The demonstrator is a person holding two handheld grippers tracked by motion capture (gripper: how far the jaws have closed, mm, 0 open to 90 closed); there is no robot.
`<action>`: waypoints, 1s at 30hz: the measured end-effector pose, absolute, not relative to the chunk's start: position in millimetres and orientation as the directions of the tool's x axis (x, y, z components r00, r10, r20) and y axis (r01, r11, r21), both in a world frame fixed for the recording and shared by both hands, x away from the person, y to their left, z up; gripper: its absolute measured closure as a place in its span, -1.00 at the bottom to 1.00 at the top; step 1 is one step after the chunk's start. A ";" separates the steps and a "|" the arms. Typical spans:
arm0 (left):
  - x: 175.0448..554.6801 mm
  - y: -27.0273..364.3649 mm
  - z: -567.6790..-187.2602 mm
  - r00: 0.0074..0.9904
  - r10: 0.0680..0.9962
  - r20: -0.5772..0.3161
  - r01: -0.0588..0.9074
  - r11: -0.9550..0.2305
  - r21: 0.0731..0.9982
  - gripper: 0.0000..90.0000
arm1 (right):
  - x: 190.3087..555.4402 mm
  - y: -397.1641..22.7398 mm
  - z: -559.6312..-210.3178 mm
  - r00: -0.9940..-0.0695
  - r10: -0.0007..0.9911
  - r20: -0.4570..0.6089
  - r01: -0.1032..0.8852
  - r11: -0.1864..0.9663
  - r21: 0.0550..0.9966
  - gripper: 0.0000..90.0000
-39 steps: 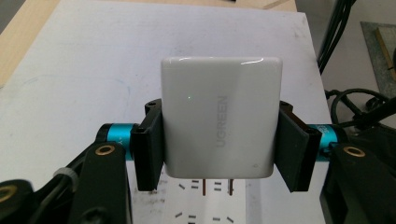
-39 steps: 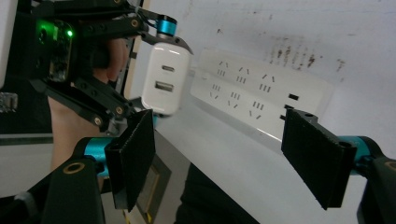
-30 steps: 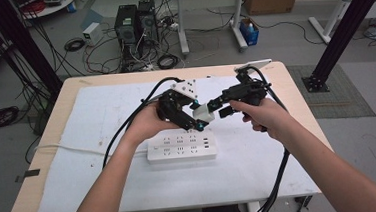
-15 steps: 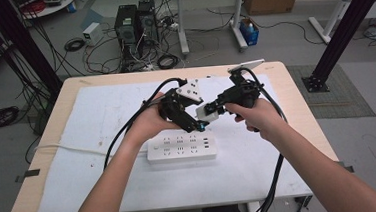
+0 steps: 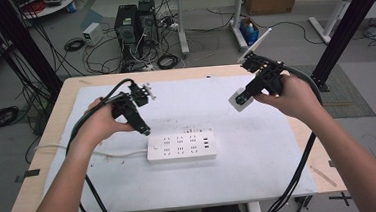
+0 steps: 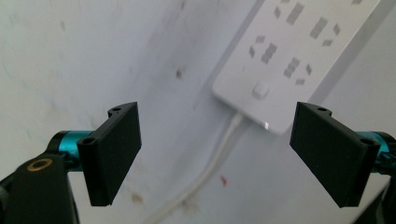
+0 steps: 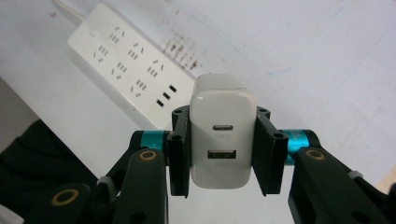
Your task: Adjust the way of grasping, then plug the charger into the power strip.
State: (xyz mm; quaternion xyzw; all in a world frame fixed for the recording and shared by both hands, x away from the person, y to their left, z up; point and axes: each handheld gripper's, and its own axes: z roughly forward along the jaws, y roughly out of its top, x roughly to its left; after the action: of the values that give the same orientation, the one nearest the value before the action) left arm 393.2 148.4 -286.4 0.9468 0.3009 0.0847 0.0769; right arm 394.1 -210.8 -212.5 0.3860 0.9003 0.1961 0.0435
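A white USB charger point(image 7: 219, 135) sits clamped between the black jaws of my right gripper point(image 7: 219, 154), its two ports facing the camera. From above, that right gripper point(image 5: 245, 94) holds the charger point(image 5: 238, 101) in the air over the table's right half. A white power strip point(image 5: 181, 146) lies flat at the middle of the table, also seen from the left gripper point(image 6: 299, 56) and from the right gripper point(image 7: 126, 65). My left gripper point(image 5: 144, 130) hangs just left of the strip's end. Its jaws have just been opening and stand wide point(image 6: 219, 154) with nothing between them.
The strip's white cord point(image 5: 114, 153) runs left across the white table cover point(image 5: 261, 176). Black gripper cables trail off the front edge on both sides. Computer towers point(image 5: 135, 22) and loose cables sit on the floor beyond the table.
The two grippers were together over the middle, both on the charger. The left let go and swung left; the right closed on the charger and carried it right and up.
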 end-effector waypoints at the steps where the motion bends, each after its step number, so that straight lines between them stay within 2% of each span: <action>1: 392.4 154.7 -286.8 0.792 0.599 0.117 0.575 -0.797 0.184 -0.63 | 393.3 -211.0 -211.3 -0.711 0.702 0.049 0.663 0.645 0.381 0.39; 8: 387.3 182.8 -280.8 0.753 0.643 0.142 0.620 -0.765 0.173 -0.63 | 391.4 -217.2 -205.9 -0.748 0.663 0.000 0.622 0.702 0.348 0.39; 16: 381.3 188.3 -275.4 0.749 0.651 0.120 0.623 -0.755 0.205 -0.63 | 391.4 -209.8 -207.8 -0.814 0.580 -0.011 0.544 0.769 0.336 0.39; 21: 377.0 193.2 -277.4 0.748 0.655 0.103 0.627 -0.749 0.213 -0.63 | 395.1 -188.8 -218.6 -0.865 0.499 -0.044 0.466 0.834 0.295 0.39; 26: 372.3 200.4 -280.2 0.738 0.669 0.093 0.637 -0.735 0.231 -0.63 | 401.4 -159.7 -235.7 -0.914 0.405 -0.026 0.383 0.882 0.273 0.39; 30: 367.3 204.3 -282.1 0.741 0.665 0.089 0.633 -0.737 0.238 -0.63 | 405.0 -129.4 -260.1 -0.945 0.326 -0.010 0.316 0.923 0.221 0.39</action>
State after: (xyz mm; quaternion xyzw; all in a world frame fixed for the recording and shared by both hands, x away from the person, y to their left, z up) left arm 367.3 204.3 -282.1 0.9281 0.3497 0.0845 0.0964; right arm 405.0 -129.4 -260.1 0.1639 0.9802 0.1089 0.0234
